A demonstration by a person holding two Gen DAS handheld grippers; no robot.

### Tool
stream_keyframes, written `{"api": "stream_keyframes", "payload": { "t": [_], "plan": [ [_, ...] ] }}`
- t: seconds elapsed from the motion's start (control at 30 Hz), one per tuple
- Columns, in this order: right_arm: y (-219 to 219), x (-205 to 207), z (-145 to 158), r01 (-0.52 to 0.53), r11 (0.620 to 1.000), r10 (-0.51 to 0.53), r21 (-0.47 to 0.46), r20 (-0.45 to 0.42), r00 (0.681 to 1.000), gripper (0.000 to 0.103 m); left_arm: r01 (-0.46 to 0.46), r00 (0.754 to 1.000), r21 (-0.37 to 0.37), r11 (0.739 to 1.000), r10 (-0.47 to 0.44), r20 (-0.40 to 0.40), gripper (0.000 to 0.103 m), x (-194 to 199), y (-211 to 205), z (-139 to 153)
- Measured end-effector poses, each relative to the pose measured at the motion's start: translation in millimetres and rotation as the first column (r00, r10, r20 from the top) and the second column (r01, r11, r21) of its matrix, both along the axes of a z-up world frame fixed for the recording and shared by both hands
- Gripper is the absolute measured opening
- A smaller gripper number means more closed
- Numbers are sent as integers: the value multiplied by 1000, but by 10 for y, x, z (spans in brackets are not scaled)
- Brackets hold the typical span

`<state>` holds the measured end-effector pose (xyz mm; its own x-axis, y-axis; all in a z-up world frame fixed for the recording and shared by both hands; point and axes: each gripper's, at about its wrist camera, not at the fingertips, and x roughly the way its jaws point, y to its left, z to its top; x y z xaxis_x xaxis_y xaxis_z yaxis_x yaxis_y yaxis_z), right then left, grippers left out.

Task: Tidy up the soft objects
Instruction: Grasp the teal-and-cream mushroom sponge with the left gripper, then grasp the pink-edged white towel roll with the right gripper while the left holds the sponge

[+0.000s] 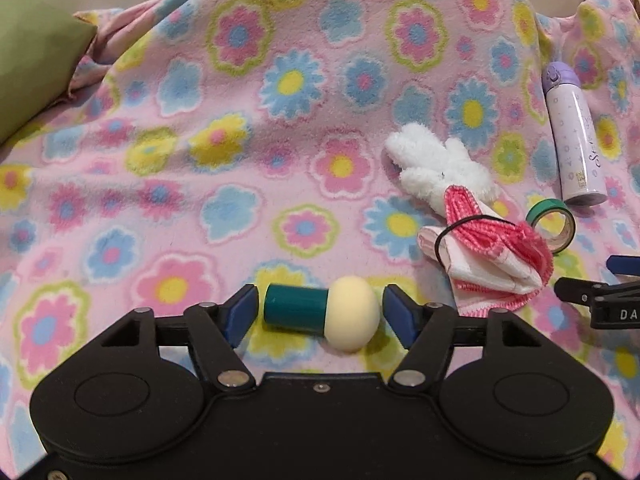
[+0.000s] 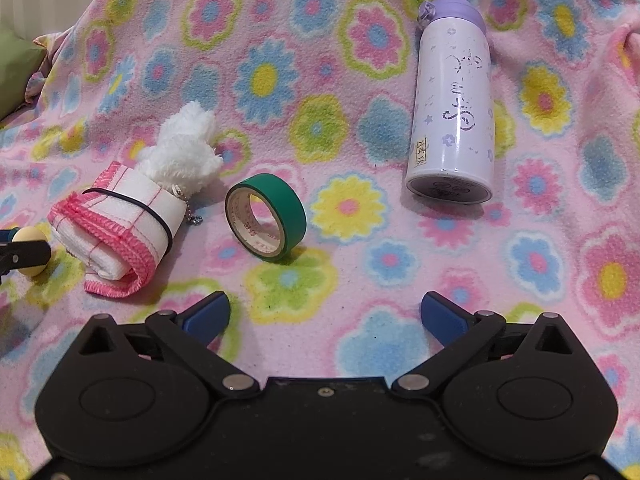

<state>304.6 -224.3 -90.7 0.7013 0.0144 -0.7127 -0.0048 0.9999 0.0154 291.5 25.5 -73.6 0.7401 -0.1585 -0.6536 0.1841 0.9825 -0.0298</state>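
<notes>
A small toy with a teal cylinder stem and a cream rounded head (image 1: 348,314) lies on its side on the flowered blanket (image 1: 248,128). My left gripper (image 1: 320,312) is open around it, with a thin gap showing between each blue pad and the toy. To the right lie a white plush toy (image 1: 436,164) and a rolled white-and-pink cloth (image 1: 488,256) bound by a black band. In the right wrist view the same cloth roll (image 2: 120,224) and plush (image 2: 184,152) lie at the left. My right gripper (image 2: 325,312) stands wide open above bare blanket, holding nothing.
A green tape roll (image 2: 266,216) stands on edge beside the cloth roll. A lilac-capped white bottle (image 2: 452,108) lies further right. A green cushion (image 1: 32,64) sits at the far left edge. The blanket (image 2: 520,260) rises in folds at the back.
</notes>
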Motion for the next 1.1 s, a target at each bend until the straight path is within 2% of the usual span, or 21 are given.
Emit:
{"api": "stream_keyframes", "payload": {
  "t": [0.17,0.3,0.53,0.77,0.83,0.97,1.1],
  "plan": [
    [-1,0,-3,0,1000,0,0,1,1000,103,-11,1000,-28,1000,10,-13,71,84,15,-81],
    [-4,0,-2,-1,1000,1,0,2,1000,103,11,1000,12,1000,-11,22,73,44,-40,-168],
    [3,1,-2,5,1000,-5,-6,3,1000,103,29,999,0,1000,-29,15,82,68,-32,-180],
    [23,-24,54,21,999,-21,-28,0,1000,101,29,999,8,1000,-29,16,82,68,-50,-185],
    [-1,-71,149,32,999,-33,25,14,999,101,30,999,8,1000,-30,16,82,66,-50,-183],
    [-57,-114,446,49,971,-57,235,28,998,102,29,999,8,1000,-29,17,82,67,-49,-181],
    [139,30,659,5,948,-10,317,15,1000,102,30,999,10,999,-30,17,82,66,-49,-184]
  ]
}}
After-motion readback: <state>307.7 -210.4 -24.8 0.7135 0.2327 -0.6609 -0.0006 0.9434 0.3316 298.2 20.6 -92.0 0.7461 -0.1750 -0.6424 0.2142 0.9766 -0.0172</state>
